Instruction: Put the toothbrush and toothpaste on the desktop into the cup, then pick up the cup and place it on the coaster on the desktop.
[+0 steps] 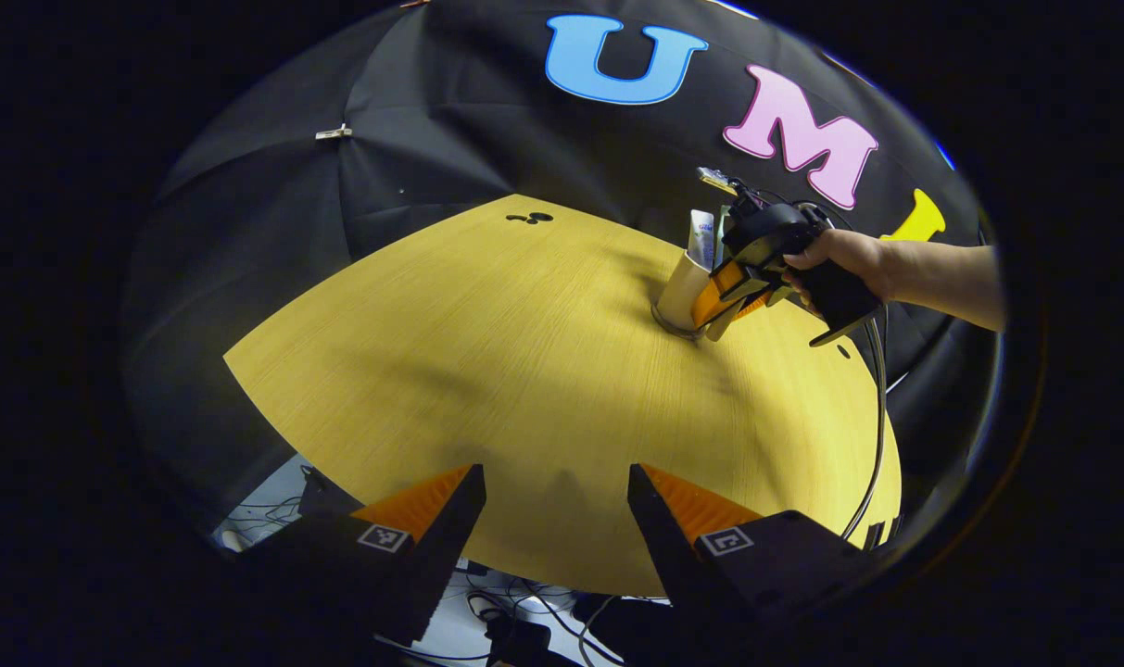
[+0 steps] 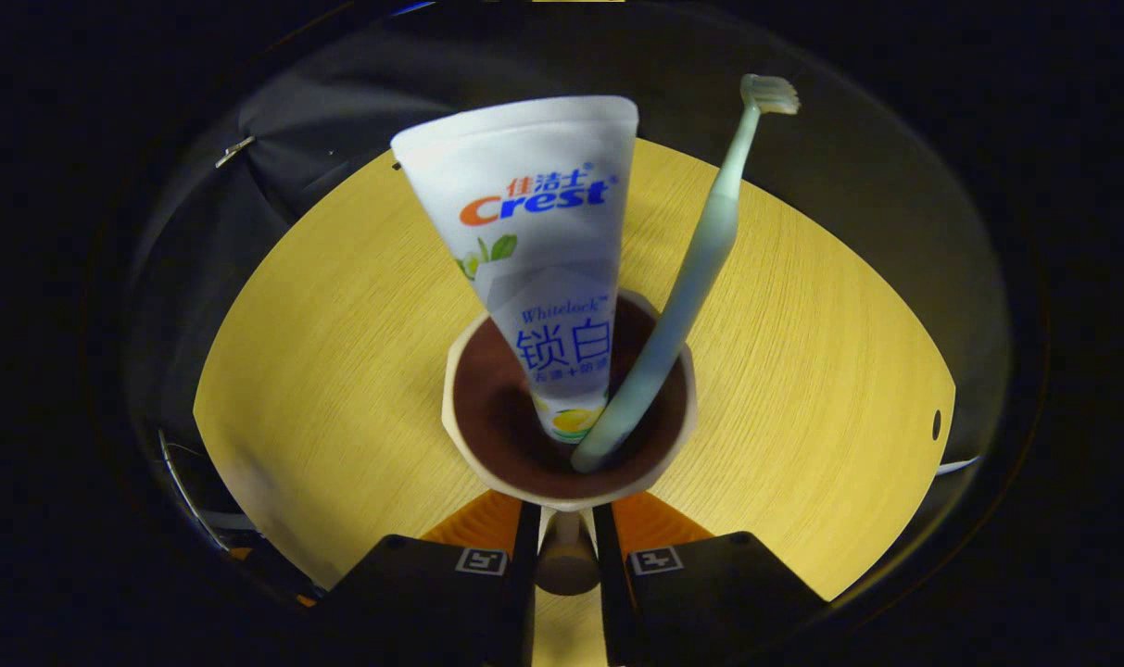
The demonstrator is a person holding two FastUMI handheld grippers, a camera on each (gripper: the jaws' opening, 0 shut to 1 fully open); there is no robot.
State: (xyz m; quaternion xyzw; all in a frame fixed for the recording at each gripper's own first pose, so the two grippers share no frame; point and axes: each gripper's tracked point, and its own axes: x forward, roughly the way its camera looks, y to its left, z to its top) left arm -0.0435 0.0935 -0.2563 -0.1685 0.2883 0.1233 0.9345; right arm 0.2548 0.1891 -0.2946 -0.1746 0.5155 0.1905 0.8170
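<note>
While the cup (image 2: 569,408) sits at the centre of the right gripper view, the right gripper (image 2: 566,547) has its two fingers closed tight on the cup's handle (image 2: 567,560) at the bottom of the frame, with only the handle between them. Inside the cup stand the toothpaste tube (image 2: 536,241), leaning to the upper left, and the toothbrush (image 2: 700,259), leaning to the upper right with its bristles at the top. Bare yellow tabletop (image 2: 339,352) spreads on both sides of the cup, out to a curved far edge against the black cloth wall (image 2: 274,120).

In the left gripper view the same cup (image 1: 684,289) shows at the upper right, standing on a thin dark coaster (image 1: 670,325) near the table's far edge, with the right gripper (image 1: 721,298) against its side and a hand (image 1: 844,259) behind it. A cable (image 1: 878,417) trails from that gripper down over the table's right edge. The left gripper (image 1: 556,505) hangs wide open over the near edge at the bottom of the frame, holding nothing, with a broad stretch of bare wood between it and the cup. Cables lie on the floor (image 1: 274,505) below the near edge
</note>
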